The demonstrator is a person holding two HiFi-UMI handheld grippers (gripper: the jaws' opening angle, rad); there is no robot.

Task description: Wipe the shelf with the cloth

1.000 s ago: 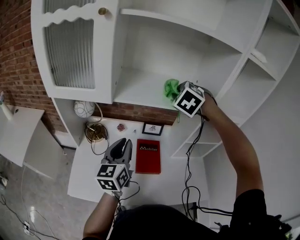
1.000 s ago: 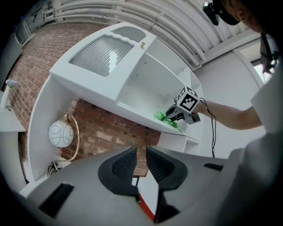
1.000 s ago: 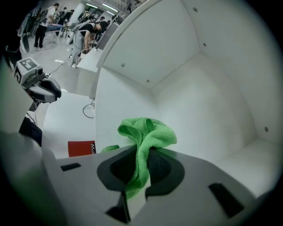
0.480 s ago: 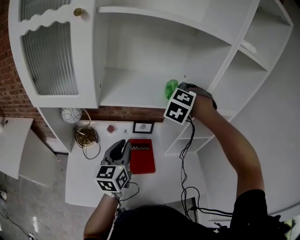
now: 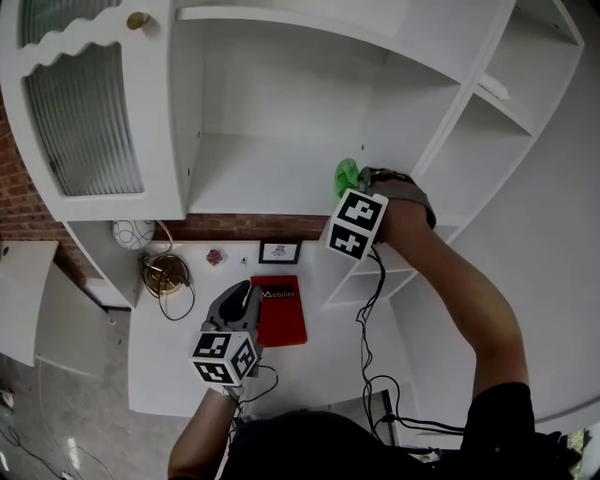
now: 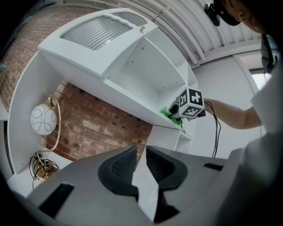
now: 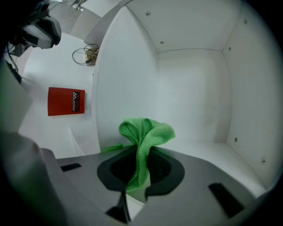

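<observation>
Compared with the head view a second ago, the right gripper [image 7: 140,172] sits further right along the white wooden shelf [image 5: 262,178], closer to the compartment's right wall. Its marker cube now shows below the crumpled green cloth [image 5: 346,174] rather than to the cloth's right, and less of the cloth is visible. The cabinet has drifted left and down in the frame. The left gripper [image 5: 244,292] holds much the same spot above the white desk [image 5: 169,366], just beside the flat red book [image 5: 280,310]. The right gripper is clenched on the cloth: one fold runs down between the jaws and the rest bunches up ahead of them. The cloth rests on the shelf board near its front edge at the right end. The left gripper's jaws are drawn almost together, with a thin slit between them and nothing in it. Count: two grippers, one cloth, one red book, one small dark-framed picture [image 5: 278,251], one white globe lamp [image 5: 132,233], one ribbed-glass cabinet door [image 5: 82,112] with one brass knob [image 5: 138,20], one small pinkish item [image 5: 216,255] too small to identify.
</observation>
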